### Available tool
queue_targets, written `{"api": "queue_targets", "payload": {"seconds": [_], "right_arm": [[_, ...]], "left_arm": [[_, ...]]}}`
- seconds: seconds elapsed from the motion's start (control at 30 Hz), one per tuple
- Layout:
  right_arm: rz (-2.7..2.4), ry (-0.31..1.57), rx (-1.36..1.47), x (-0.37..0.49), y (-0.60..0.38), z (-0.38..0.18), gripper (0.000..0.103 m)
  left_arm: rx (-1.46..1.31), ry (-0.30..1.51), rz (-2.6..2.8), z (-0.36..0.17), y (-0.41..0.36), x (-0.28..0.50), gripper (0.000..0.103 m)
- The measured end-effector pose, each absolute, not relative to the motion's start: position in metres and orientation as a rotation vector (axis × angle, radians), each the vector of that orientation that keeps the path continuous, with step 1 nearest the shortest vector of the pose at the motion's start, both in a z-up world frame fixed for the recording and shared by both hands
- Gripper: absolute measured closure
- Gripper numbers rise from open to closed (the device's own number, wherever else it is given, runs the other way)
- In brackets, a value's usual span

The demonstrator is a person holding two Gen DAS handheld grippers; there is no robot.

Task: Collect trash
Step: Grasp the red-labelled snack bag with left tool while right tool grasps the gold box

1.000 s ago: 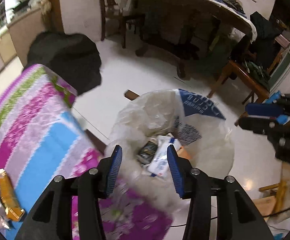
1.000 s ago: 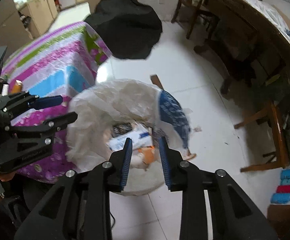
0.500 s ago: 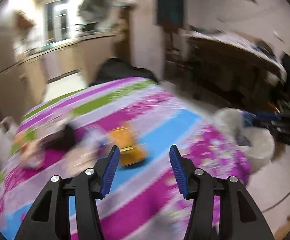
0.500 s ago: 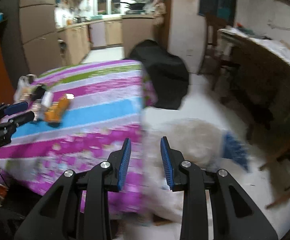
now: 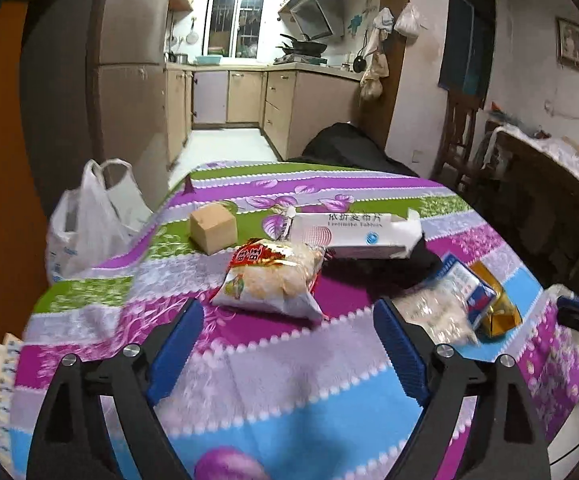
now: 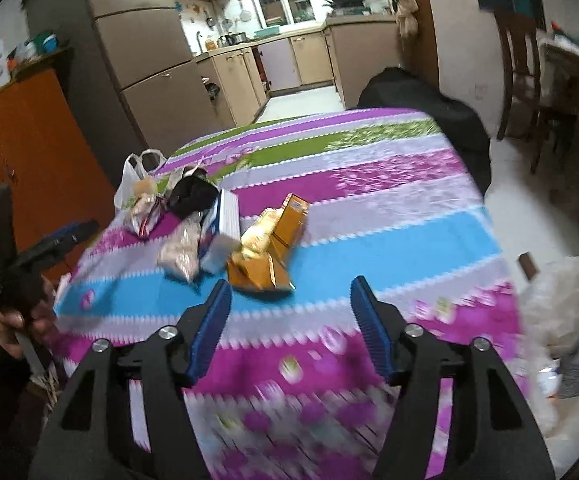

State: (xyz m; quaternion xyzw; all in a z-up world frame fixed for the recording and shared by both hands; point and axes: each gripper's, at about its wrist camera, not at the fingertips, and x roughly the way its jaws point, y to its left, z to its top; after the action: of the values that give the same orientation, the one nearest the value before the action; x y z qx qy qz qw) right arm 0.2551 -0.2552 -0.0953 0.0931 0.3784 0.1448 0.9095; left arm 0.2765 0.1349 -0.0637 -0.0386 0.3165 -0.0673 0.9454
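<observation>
We're mid-job: both grippers, left [image 5: 285, 330] & right [image 6: 291, 312], just opened wide w/ nothing between them, snack bag [image 5: 273, 276], gold wrapper [image 6: 263, 258] & boxes still on the table [image 6: 389, 216], bin bag [image 6: 561, 320] off its right edge.

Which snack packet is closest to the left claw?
The red-and-white snack bag, lying right ahead between the open left claw tips. The gold packet lies off to the side.

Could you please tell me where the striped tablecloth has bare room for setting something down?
The near blue and purple stripes in front of the snack bag are bare, as is the cloth's right half beyond the gold wrapper. It is crowded mid-table: cardboard box, white medicine box, clear packet and black item.
</observation>
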Motion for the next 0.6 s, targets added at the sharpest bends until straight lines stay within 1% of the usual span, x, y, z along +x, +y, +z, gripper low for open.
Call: {"api": "queue_targets", "payload": {"seconds": [0.1,0.33,0.37,0.4,0.43,0.5,0.53,0.6], "right_arm": [[0.287,0.796,0.236,0.273,-0.250,-0.102,0.033],[0.288,0.872,0.316,0.304,-0.247,-0.127,0.033],[0.289,0.883,0.325,0.307,-0.246,-0.131,0.039],[0.298,0.894,0.325,0.309,-0.244,-0.135,0.047],[0.299,0.906,0.318,0.311,-0.242,-0.138,0.049],[0.280,0.896,0.292,0.312,-0.239,-0.139,0.059],[0.287,0.896,0.294,0.313,-0.239,-0.140,0.061],[0.315,0.909,0.329,0.316,-0.240,-0.141,0.072]], "left_arm": [[-0.126,0.654,-0.153,-0.071,0.133,0.301,0.017],[-0.172,0.719,-0.116,-0.091,0.136,0.355,0.017],[-0.184,0.734,-0.111,-0.094,0.137,0.361,0.017],[-0.195,0.748,-0.108,-0.098,0.139,0.365,0.017],[-0.208,0.768,-0.108,-0.103,0.141,0.371,0.017],[-0.219,0.810,-0.115,-0.113,0.143,0.380,0.019],[-0.235,0.820,-0.124,-0.116,0.145,0.382,0.022],[-0.253,0.813,-0.124,-0.116,0.147,0.383,0.029]]}}
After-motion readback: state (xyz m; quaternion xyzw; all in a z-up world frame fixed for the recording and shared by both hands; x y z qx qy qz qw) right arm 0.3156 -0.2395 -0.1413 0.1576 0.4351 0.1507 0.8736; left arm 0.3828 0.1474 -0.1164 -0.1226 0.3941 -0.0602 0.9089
